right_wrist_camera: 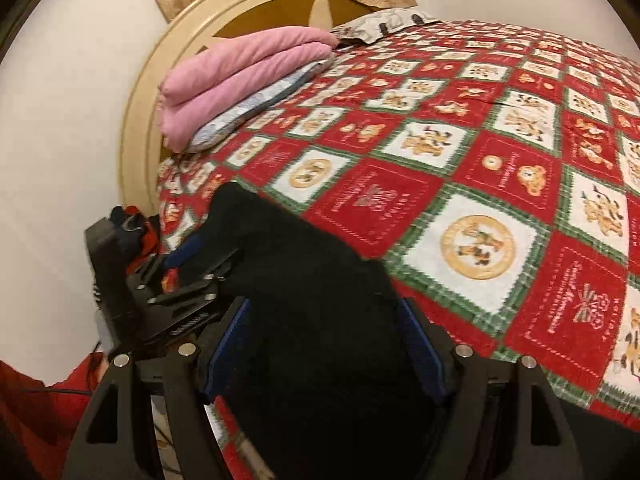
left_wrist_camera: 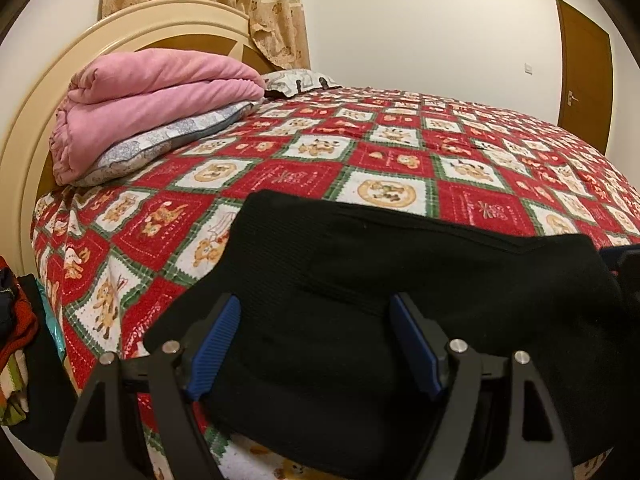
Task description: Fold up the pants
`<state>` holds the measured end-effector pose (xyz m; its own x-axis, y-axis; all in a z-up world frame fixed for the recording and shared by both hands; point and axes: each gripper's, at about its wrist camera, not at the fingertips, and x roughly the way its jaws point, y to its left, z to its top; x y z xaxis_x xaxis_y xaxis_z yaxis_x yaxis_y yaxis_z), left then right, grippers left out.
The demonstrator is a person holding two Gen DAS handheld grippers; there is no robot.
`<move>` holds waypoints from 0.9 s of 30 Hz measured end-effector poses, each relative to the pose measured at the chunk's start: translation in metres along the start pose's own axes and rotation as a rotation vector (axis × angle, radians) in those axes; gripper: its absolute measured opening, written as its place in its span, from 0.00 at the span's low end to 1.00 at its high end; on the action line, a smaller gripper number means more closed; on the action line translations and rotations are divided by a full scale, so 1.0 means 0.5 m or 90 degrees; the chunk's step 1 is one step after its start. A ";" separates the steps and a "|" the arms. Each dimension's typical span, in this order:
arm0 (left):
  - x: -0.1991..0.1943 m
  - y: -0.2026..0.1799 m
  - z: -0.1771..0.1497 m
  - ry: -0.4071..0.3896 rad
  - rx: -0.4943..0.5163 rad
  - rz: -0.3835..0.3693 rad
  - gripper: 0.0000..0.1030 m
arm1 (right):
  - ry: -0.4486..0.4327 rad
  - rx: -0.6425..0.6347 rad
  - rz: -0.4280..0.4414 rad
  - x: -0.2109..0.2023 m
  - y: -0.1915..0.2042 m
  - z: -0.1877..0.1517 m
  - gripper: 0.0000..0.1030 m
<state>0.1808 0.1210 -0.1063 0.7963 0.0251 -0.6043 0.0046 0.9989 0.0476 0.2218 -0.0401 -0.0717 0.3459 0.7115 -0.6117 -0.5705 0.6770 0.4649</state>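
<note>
The black pants (left_wrist_camera: pixel 400 272) lie folded on the near edge of the bed with its red, white and green patterned cover (left_wrist_camera: pixel 312 152). My left gripper (left_wrist_camera: pixel 316 320) is open, its blue pads (left_wrist_camera: pixel 218 344) wide apart over the cloth. In the right wrist view the pants (right_wrist_camera: pixel 312 300) fill the lower middle. My right gripper (right_wrist_camera: pixel 326 320) is open too, its blue pads (right_wrist_camera: pixel 228 344) either side of the cloth. The left gripper (right_wrist_camera: pixel 192 260) shows there at the pants' left end. The right gripper's edge shows at the far right of the left wrist view (left_wrist_camera: pixel 624 268).
A folded pink blanket (left_wrist_camera: pixel 152 96) rests on a grey pillow (left_wrist_camera: pixel 160 144) by the cream headboard (left_wrist_camera: pixel 52 96). A second pillow (left_wrist_camera: pixel 296 82) lies behind. A pile of clothes (left_wrist_camera: pixel 16 320) sits left of the bed. A brown door (left_wrist_camera: pixel 584 76) is at the right wall.
</note>
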 end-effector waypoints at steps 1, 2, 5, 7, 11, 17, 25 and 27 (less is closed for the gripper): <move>0.000 0.000 0.000 0.000 0.000 0.000 0.78 | 0.006 0.002 -0.003 0.002 -0.003 -0.006 0.74; 0.000 -0.001 0.000 -0.001 0.000 0.000 0.78 | 0.015 0.007 0.001 0.004 -0.006 -0.012 0.74; 0.000 -0.002 0.000 0.000 -0.001 0.002 0.78 | 0.033 0.029 0.064 -0.004 -0.003 -0.027 0.74; 0.000 -0.002 0.000 0.000 -0.001 0.002 0.78 | 0.047 0.031 0.107 -0.008 0.008 -0.032 0.74; 0.000 -0.001 0.000 0.000 -0.001 0.001 0.78 | 0.059 0.027 0.166 -0.005 0.024 -0.031 0.74; 0.000 0.000 0.001 0.001 0.000 0.002 0.78 | 0.040 0.067 0.135 0.035 0.008 -0.015 0.74; -0.001 0.000 0.002 0.001 -0.001 0.002 0.78 | 0.038 0.089 0.113 0.027 -0.005 -0.029 0.76; 0.000 0.000 0.002 0.002 -0.001 0.003 0.78 | 0.045 0.078 0.126 0.039 0.007 -0.020 0.84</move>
<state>0.1813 0.1211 -0.1055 0.7948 0.0297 -0.6061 -0.0001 0.9988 0.0488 0.2193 -0.0260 -0.0883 0.1806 0.8204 -0.5426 -0.5257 0.5467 0.6517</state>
